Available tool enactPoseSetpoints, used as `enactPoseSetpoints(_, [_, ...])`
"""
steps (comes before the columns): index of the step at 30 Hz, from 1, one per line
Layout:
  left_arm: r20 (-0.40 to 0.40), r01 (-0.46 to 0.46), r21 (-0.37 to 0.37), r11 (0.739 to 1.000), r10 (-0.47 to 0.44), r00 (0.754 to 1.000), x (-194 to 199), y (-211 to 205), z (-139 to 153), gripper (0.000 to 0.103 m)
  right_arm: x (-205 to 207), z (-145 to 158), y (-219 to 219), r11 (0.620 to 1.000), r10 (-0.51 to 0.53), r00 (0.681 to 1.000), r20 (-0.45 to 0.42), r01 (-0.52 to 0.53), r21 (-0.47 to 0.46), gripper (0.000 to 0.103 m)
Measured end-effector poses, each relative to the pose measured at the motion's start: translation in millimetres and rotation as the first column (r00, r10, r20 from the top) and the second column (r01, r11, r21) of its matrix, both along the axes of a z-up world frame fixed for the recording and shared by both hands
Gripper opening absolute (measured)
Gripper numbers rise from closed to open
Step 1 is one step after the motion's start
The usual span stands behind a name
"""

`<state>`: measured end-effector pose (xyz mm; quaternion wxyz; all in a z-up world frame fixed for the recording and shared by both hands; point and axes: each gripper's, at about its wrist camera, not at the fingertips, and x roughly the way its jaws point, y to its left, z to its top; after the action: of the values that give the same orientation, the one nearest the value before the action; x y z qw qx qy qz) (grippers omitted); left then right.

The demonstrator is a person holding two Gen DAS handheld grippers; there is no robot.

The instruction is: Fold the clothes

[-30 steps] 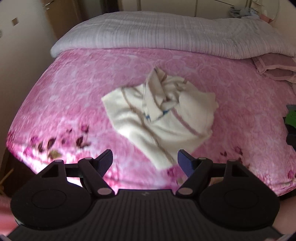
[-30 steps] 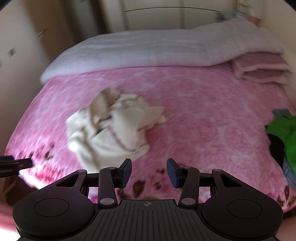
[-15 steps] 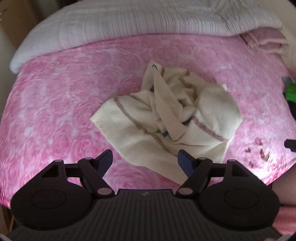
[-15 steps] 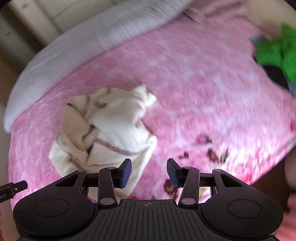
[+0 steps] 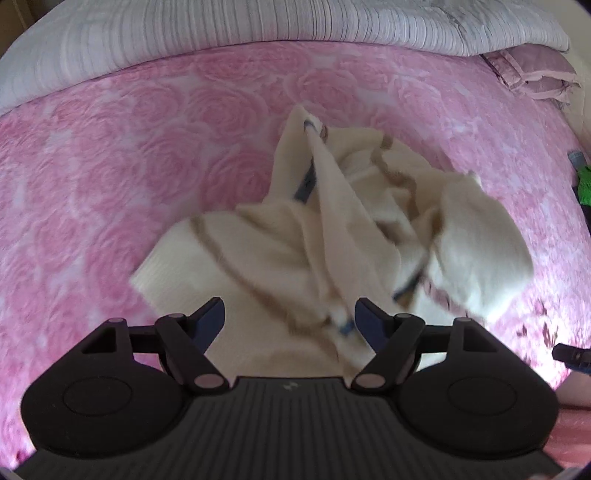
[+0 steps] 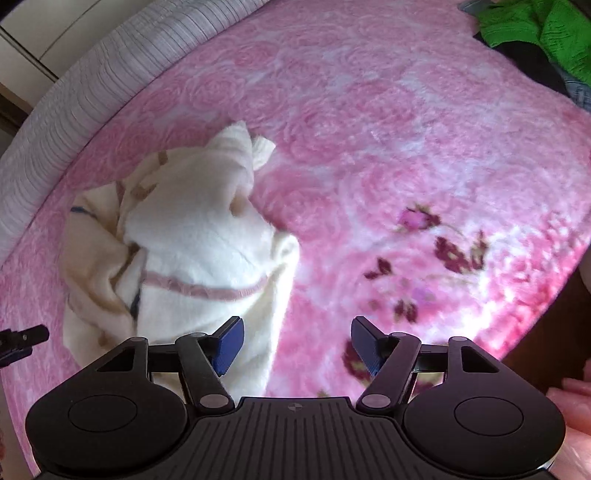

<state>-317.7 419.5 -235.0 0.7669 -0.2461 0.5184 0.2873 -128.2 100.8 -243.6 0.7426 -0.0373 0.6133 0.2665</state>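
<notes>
A cream sweater [image 5: 332, 236] with brown, pink and blue stripes lies crumpled on the pink rose-patterned bedspread [image 5: 110, 166]. My left gripper [image 5: 290, 323] hovers open right above the sweater's near hem, cloth showing between its blue pads. In the right wrist view the same sweater [image 6: 192, 251] sits at the left. My right gripper [image 6: 297, 345] is open, its left finger [image 6: 229, 343] over the sweater's right edge and its right finger over bare bedspread. Nothing is gripped by either one.
A grey-white ribbed quilt [image 5: 295, 33] is bunched along the far side of the bed, with pink pillows [image 5: 532, 74] at the far right. A pile of green and dark clothes [image 6: 543, 40] lies at the bed's right side. The bed's near edge is close by.
Both grippers have moved in closer and lower over the sweater, which now fills more of each view. The right gripper's fingers have spread wider.
</notes>
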Motion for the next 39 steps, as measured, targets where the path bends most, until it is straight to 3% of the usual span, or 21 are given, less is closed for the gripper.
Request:
enactPoseSetpoints(6, [0.048, 0.017, 0.0, 1.0, -0.017, 0.999, 41.8, 38.0, -22.9, 0.075, 26.0, -26.9, 19.9, 0.997, -0.034, 0.999, 0.018, 0.033, 0.073, 0.069])
enactPoseSetpoints(11, [0.089, 0.006, -0.022, 1.0, -0.004, 0.996, 76.3, 72.4, -45.3, 0.08, 45.9, -35.9, 32.4, 0.971, -0.072, 0.996, 0.046, 0.059, 0.231, 0.07])
enactPoseSetpoints(16, [0.063, -0.03, -0.078, 0.996, 0.035, 0.997, 112.1, 109.1, -81.6, 0.078, 64.4, -56.1, 50.2, 0.939, -0.128, 0.991, -0.033, 0.132, 0.317, 0.071])
enactPoseSetpoints(19, [0.054, -0.021, -0.105, 0.994, 0.027, 0.998, 130.9, 127.0, -100.0, 0.065, 75.4, -70.8, 61.1, 0.915, -0.169, 0.98, -0.106, 0.196, 0.354, 0.071])
enactPoseSetpoints(21, [0.026, 0.005, -0.102, 0.995, -0.003, 1.0, 137.5, 132.1, -110.8, 0.026, 78.3, -77.8, 66.0, 0.917, -0.161, 0.978, -0.13, 0.197, 0.348, 0.071])
enactPoseSetpoints(23, [0.005, 0.032, -0.092, 0.995, -0.032, 0.999, 140.4, 135.1, -118.9, 0.014, 81.0, -84.6, 71.1, 0.92, -0.151, 0.977, -0.151, 0.195, 0.341, 0.039])
enactPoseSetpoints(25, [0.028, 0.045, -0.059, 0.997, -0.043, 0.999, 133.6, 136.3, -115.2, 0.012, 80.4, -78.8, 78.4, 0.948, -0.102, 0.991, -0.086, 0.123, 0.294, 0.017])
enactPoseSetpoints(29, [0.128, -0.011, 0.034, 0.999, 0.007, 0.992, 97.7, 153.1, -80.1, 0.011, 89.4, -50.4, 92.6, 0.955, -0.071, 0.997, 0.015, 0.064, 0.291, 0.006])
enactPoseSetpoints(32, [0.201, -0.1, 0.121, 0.988, 0.074, 0.977, 59.8, 170.1, -36.8, 0.011, 100.4, -4.6, 118.4, 0.938, -0.02, 0.981, 0.192, -0.048, 0.343, 0.006])
enactPoseSetpoints(35, [0.258, -0.207, 0.252, 0.945, 0.14, 0.956, 19.8, 187.1, 13.6, 0.011, 113.7, 29.3, 150.0, 0.901, 0.028, 0.958, 0.285, -0.147, 0.409, 0.006])
enactPoseSetpoints(39, [0.29, -0.354, 0.376, 0.856, 0.254, 0.923, -33.5, 207.2, 67.3, 0.016, 128.5, 58.5, 207.2, 0.854, 0.084, 0.923, 0.376, -0.261, 0.45, 0.006])
